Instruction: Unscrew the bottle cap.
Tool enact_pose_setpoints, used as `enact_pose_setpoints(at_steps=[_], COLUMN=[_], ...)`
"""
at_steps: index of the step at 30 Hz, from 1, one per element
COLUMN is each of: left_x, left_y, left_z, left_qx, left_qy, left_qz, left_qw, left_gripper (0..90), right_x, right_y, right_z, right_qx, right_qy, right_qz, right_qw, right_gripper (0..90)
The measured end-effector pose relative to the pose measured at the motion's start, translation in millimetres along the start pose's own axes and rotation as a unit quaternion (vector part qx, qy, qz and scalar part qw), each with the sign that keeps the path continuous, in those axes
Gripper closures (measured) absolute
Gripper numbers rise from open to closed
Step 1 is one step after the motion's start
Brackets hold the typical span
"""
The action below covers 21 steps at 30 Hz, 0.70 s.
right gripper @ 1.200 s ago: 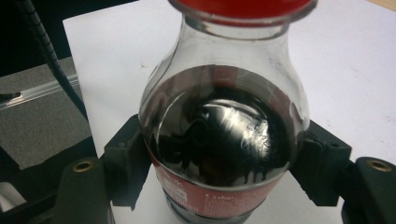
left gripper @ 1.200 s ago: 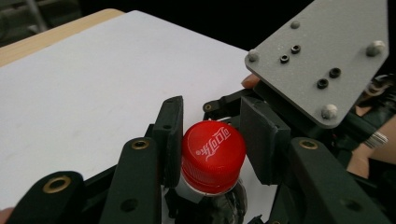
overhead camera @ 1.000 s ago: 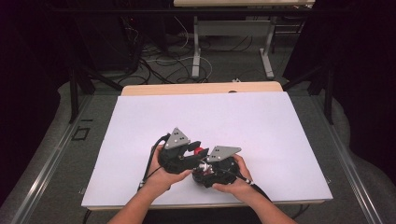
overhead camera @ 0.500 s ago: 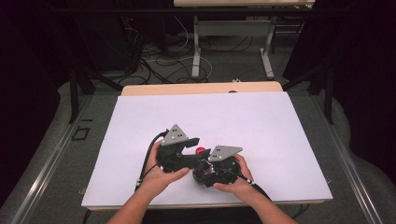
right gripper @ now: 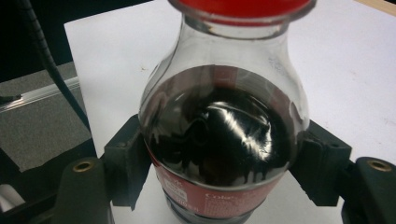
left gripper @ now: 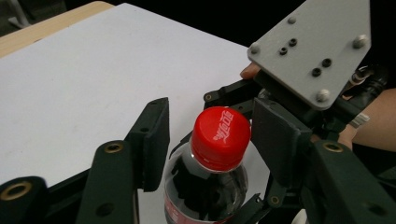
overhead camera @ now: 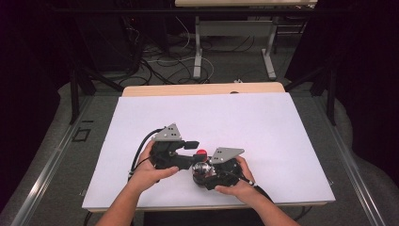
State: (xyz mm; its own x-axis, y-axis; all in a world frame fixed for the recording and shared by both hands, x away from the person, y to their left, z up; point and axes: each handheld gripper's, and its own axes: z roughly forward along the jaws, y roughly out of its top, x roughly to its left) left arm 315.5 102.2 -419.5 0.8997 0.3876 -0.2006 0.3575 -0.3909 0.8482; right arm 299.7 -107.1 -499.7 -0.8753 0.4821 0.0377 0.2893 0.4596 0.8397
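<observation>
A cola bottle [right gripper: 224, 130] with a red cap [left gripper: 220, 135] stands on the white table [overhead camera: 211, 117], near its front edge. My right gripper [right gripper: 224, 154] is shut on the bottle's body, one pad pressed on each side. My left gripper [left gripper: 212, 112] reaches the neck from the left, and the cap sits between its jaws. Its jaws have just been closing. A gap remains between the left pad [left gripper: 156, 135] and the cap, so there is no grip. In the high view the left gripper [overhead camera: 196, 150] and right gripper [overhead camera: 203, 172] meet at the cap [overhead camera: 201, 153].
The white sheet runs far back and to both sides of the hands. A wooden strip [overhead camera: 202, 89] borders the table's far edge. Beyond it lie cables and desk legs [overhead camera: 197, 52] on the floor. Black cables trail from both grippers toward the front edge.
My left gripper has shifted a little to the left, and the red cap shows more plainly beside it. The right gripper and the bottle have stayed put.
</observation>
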Motion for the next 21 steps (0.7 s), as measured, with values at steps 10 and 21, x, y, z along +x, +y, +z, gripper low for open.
enact_pose_setpoints(at_steps=[10, 21], left_x=[-0.5, -21.0], left_y=[1.3, 2.0], left_z=[8.8, 14.8], left_qx=[-0.001, -0.010], left_qy=[-0.010, 0.087], left_qz=[0.009, -0.027], left_qw=[0.9999, 0.9958], left_gripper=[59.5, 61.9], right_x=[3.0, 1.2], right_y=[0.0, -0.9], right_z=[1.6, 2.0], right_qx=[0.001, 0.004], right_qy=[0.003, -0.006], right_qz=[0.000, 0.011], right_qw=[1.0000, 0.9999], right_gripper=[29.1, 29.1])
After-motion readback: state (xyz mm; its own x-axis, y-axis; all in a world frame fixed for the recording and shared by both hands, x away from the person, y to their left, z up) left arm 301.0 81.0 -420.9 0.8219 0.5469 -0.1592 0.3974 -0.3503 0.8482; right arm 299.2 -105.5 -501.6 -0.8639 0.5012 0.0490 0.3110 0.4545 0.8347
